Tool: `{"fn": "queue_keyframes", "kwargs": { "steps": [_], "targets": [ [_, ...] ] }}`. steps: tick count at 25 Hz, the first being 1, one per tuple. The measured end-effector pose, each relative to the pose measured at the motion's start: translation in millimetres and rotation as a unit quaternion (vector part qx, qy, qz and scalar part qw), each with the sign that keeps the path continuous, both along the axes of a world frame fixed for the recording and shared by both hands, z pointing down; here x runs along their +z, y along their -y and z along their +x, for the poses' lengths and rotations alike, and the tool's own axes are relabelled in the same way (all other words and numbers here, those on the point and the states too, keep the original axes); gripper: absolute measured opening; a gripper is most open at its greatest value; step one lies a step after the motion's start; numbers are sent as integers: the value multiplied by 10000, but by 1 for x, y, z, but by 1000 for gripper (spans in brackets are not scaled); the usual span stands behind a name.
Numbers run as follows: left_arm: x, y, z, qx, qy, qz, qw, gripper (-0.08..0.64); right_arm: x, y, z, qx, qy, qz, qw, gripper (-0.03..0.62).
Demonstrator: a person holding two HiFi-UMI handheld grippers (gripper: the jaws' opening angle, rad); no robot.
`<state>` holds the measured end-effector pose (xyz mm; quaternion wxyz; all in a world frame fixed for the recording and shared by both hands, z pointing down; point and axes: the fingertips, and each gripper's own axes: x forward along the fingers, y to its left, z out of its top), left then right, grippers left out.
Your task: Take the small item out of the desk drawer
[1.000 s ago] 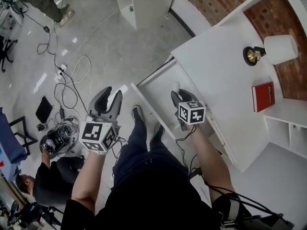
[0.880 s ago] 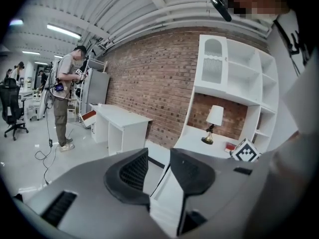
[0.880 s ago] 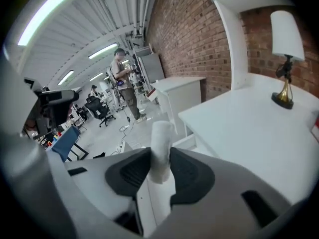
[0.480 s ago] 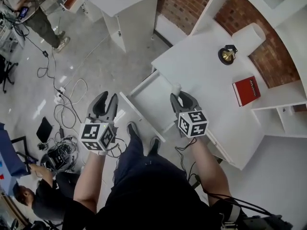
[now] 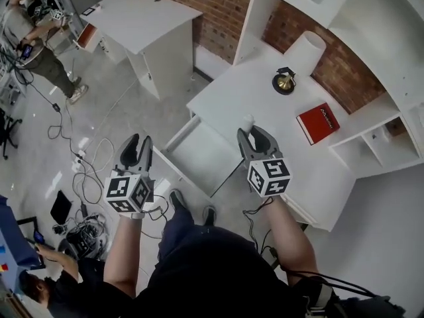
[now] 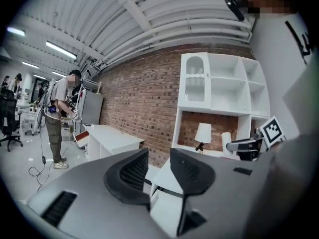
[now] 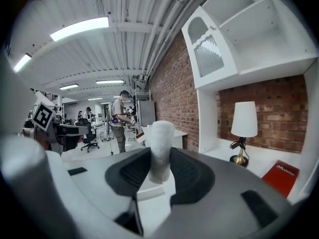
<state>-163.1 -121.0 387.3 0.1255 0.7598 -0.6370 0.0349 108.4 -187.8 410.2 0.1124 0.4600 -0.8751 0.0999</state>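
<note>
Cylinder (image 7: 161, 136), small and white, stands upright between the right gripper's (image 7: 158, 162) pads, pinched at its lower part, mid-frame in the head view beside the open drawer (image 5: 199, 156). At lower left, the left gripper (image 6: 158, 167) has its jaws narrowly apart with nothing between them.

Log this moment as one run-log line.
right gripper: shut on small white item | left gripper: open, empty | drawer: open
</note>
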Motion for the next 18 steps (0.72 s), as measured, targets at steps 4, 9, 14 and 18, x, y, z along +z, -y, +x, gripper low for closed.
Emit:
{"fn": "queue_keyframes", "kwargs": {
  "steps": [4,9,14,18],
  "targets": [
    [-17,9,17,78,-10,197,9998,133,-17,1,29,203,-106,253,9994,123],
    [-18,21,38,313,-28,192,9993,133,-22,0,66,588,-139,295,9977,123],
    [-7,47,67,727,-19,69,9973,133,-12,9,100,1015,-182,202,9945,123],
    [7,67,83,1049,-19,-132,9944,133,9,13,127,1443,-150,-95,9894,123]
  ]
}}
